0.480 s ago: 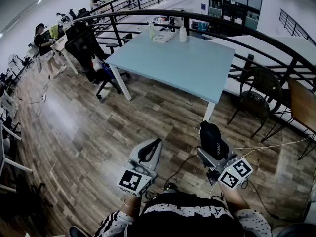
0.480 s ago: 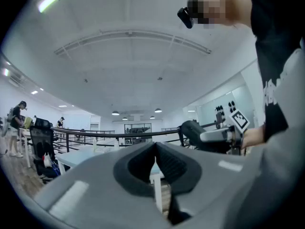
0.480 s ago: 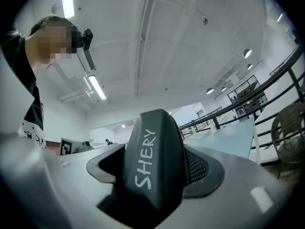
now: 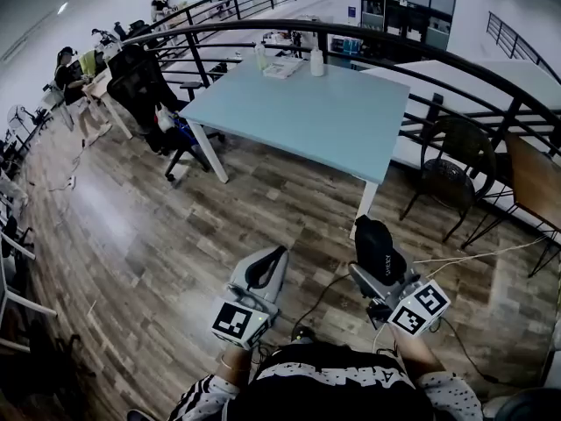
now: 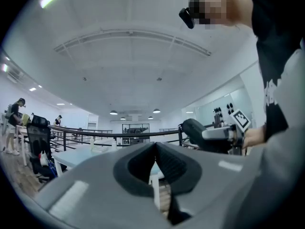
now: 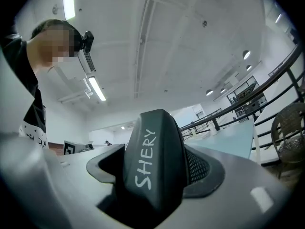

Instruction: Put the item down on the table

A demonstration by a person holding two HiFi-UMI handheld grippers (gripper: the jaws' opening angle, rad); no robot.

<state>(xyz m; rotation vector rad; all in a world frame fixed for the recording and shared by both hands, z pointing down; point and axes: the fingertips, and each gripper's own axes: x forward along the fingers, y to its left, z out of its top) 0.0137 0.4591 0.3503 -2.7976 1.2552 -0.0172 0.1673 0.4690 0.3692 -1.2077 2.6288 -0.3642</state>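
Observation:
A black case-like item (image 6: 151,166) with white lettering stands upright between the jaws of my right gripper (image 6: 157,149), which is shut on it. From the head view the black item (image 4: 377,246) and the right gripper (image 4: 379,261) hang low over the wooden floor, close to the person's body. To their left, my left gripper (image 4: 267,266) is shut and empty; its dark pads (image 5: 167,163) meet with nothing between them. The light blue table (image 4: 324,117) stands well ahead, apart from both grippers.
Bottles (image 4: 316,61) and papers sit at the table's far end. A curved black railing (image 4: 456,64) runs behind and right of the table. A wicker chair (image 4: 447,182) stands at right, office chairs (image 4: 140,82) at left. Cables (image 4: 456,257) lie on the floor.
The head view has shifted a little, so the table and chairs sit slightly further up and left. Both grippers keep the same pose.

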